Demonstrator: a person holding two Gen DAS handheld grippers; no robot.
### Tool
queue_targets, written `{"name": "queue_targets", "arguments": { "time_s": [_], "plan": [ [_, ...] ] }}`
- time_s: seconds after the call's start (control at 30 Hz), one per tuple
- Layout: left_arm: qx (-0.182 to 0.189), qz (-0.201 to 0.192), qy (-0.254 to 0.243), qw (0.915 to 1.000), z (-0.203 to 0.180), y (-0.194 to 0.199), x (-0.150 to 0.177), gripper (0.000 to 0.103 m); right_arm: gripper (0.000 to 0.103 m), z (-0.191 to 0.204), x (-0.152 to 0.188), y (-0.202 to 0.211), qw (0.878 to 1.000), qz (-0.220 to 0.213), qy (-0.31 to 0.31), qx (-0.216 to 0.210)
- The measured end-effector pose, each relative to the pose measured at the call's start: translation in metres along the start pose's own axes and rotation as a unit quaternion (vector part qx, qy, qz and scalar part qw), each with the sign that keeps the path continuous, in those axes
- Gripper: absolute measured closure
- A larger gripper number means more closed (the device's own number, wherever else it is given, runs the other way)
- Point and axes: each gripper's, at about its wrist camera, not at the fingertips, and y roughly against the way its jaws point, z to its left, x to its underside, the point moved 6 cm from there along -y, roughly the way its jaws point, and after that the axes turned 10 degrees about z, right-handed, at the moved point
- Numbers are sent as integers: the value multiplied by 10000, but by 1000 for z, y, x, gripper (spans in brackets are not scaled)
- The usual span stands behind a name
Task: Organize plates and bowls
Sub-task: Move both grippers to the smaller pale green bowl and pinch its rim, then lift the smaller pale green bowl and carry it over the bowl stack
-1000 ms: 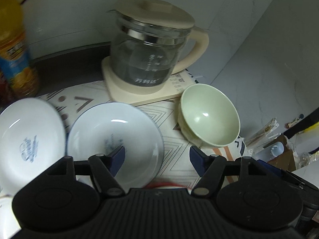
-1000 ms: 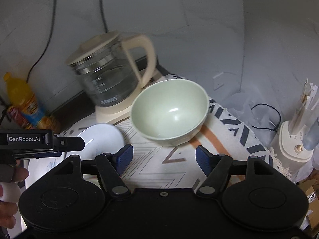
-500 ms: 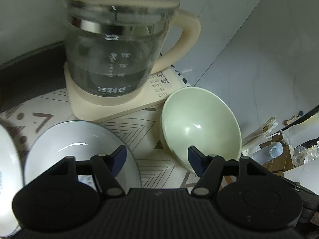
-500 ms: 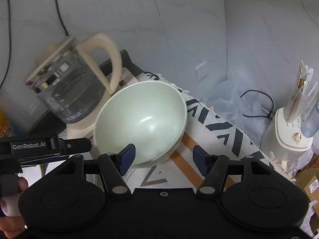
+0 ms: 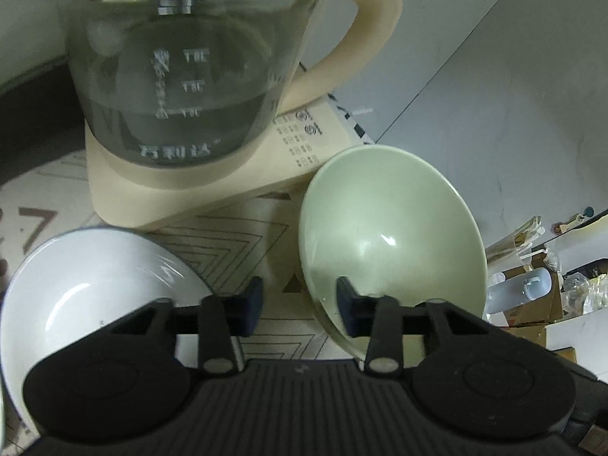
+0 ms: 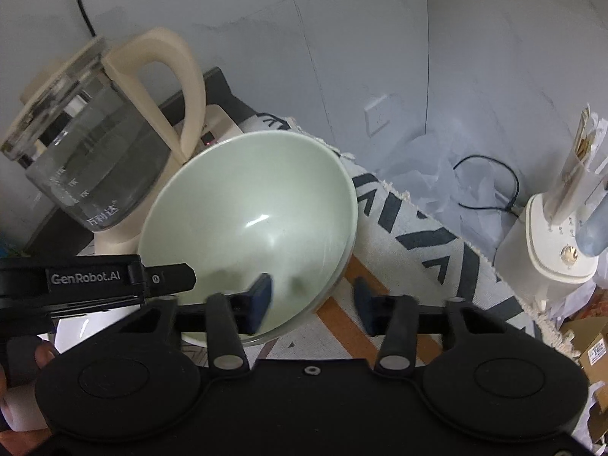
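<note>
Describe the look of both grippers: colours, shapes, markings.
Both grippers, left gripper and right gripper, share one build: a matte black body with two round discs, black linkage arms on silver pivot pins, and dark blue finger pads. The left's side, seen from the right wrist, bears white "GenRobot.AI" lettering.

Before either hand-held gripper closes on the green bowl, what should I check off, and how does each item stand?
1. Right hand-held gripper open: ok.
2. Its fingers straddle the green bowl rim, one inside, one outside: ok.
3. Left hand-held gripper open: ok.
4. Left one straddles the same bowl's near rim: ok.
5. Bowl clear of the kettle base: cannot tell, very close.
6. White plate untouched by the bowl: ok.
</note>
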Motion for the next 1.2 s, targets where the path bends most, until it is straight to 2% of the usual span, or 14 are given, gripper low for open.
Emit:
{"name": "queue_targets", "arguments": {
  "time_s": [0.03,0.1,0.37,0.73,1.2],
  "plan": [
    [49,27,28,10000,0,-1,0,78,72,-1,0,-3,10000,57,-36,-11],
    [159,11,-9,9999,-2,-3,0,86,75,-2,-1,-3,10000,34,-66,-8],
    [153,-18,-4,9999,-3,5,5,87,78,2,0,5,10000,6,0,83],
    [137,-382,-8,9992,-8,45,14,87,78,15,0,47,9986,-472,209,-118],
    [3,-839,265,9961,-11,104,51,87,78,30,17,98,9938,-836,512,-524]
  ]
}}
